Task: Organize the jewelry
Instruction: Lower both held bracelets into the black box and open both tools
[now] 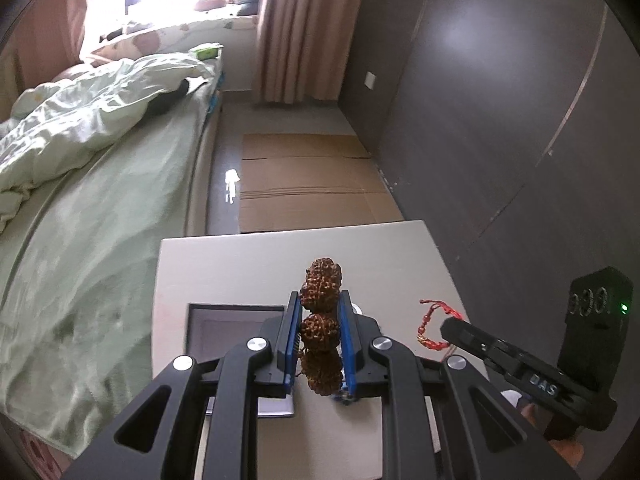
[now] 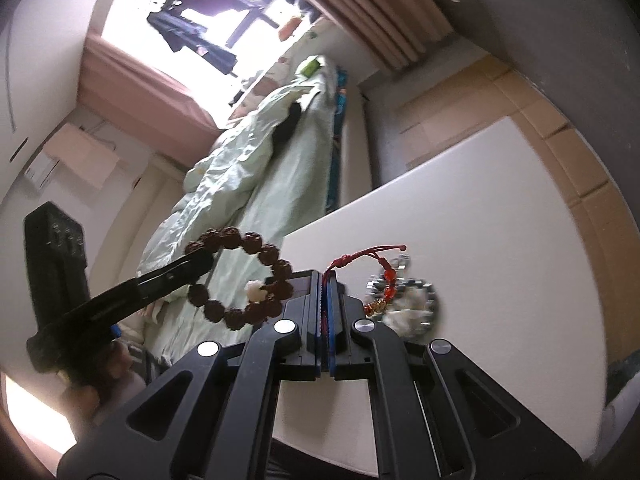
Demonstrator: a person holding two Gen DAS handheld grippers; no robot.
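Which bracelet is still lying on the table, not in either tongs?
The silver metal-link bracelet, on the white table; the brown bead and red cord bracelets are gripped.

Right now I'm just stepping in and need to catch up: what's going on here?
A person is sorting jewelry over a white table. The left hand-held gripper is shut on a brown bead bracelet, held up in the air. The right hand-held gripper pinches a red cord bracelet. A silvery bracelet lies on the table.

1. Home bedroom, lived-in.
2. Bed [image 1: 120, 184] w/ rumpled pale-green duvet [image 1: 80, 120].
3. Pink curtains [image 1: 296, 28] at bright window [image 2: 208, 20]; clothes hanging outside.
4. Dark wardrobe [image 1: 500, 100] along wall; flattened cardboard [image 1: 308, 184] on floor.
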